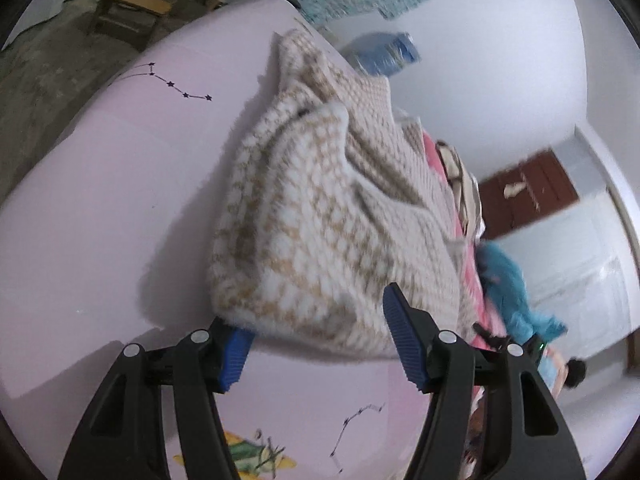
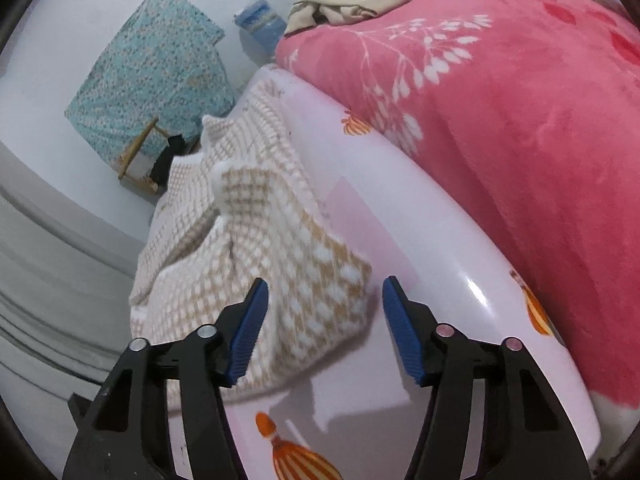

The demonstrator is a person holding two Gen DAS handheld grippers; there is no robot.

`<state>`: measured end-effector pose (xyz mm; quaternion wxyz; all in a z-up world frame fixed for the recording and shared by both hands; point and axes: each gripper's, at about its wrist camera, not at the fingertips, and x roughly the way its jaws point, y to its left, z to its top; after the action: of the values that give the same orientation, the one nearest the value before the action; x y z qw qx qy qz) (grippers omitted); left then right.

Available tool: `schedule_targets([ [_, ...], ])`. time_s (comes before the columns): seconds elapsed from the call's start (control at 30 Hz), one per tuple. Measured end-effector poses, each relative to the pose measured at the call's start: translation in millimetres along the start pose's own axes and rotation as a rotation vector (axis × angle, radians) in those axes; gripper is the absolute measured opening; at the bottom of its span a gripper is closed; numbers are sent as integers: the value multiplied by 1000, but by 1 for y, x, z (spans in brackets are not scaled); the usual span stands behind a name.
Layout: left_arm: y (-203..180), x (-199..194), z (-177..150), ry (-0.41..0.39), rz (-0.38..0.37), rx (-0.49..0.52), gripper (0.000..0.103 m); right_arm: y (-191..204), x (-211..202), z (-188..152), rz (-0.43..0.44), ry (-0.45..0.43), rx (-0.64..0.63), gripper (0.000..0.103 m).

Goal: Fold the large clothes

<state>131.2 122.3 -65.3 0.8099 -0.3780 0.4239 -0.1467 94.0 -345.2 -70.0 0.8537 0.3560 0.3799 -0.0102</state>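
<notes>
Nearest in the left wrist view, the left gripper (image 1: 320, 334) stands about half open, its blue pads apart. The near hem of the sweater (image 1: 320, 208) lies between them: the cloth droops over the left pad and hides its tip, while the right pad stands clear of the knit. Whether the left pad presses the cloth cannot be told; nothing is pinched between the two.

In the right wrist view, the right gripper (image 2: 325, 330) is also about half open. A corner of the sweater (image 2: 256, 240) sits between its pads, close against the left one, with a plain gap to the right one.

The sweater is a thick knit in beige and white checks, bunched and partly folded over itself. It lies on the pale pink sheet (image 1: 100, 200), printed with star lines and balloons. Its long axis runs away from both grippers toward the far end of the sheet, near hem toward the cameras.

Beside the sheet in the right wrist view lies a pink flowered blanket (image 2: 520, 120), with crumpled beige clothes (image 2: 352, 0) on it farther off. Beyond, a teal patterned cloth (image 2: 152, 68) hangs by the white wall.
</notes>
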Motion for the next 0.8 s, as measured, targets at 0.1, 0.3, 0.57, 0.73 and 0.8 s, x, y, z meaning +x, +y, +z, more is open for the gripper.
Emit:
schedule_targets([
  [0.1, 0, 2, 3, -30, 18, -28, 55, 4, 7, 1, -12, -14, -7, 45],
  [0.3, -1, 4, 8, -66, 154, -30, 26, 21, 11, -2, -94, -69, -93, 28],
  [0.57, -53, -16, -6, -170, 351, 304, 10, 47, -20, -10, -144, -165, -246, 11],
  [0.73, -67, -37, -3, -168, 312, 352, 9, 50, -45, -15, -102, -178, -262, 10],
  [0.8, -64, -52, -5, -155, 291, 353, 9, 49, -50, -20, -96, -168, -256, 10],
])
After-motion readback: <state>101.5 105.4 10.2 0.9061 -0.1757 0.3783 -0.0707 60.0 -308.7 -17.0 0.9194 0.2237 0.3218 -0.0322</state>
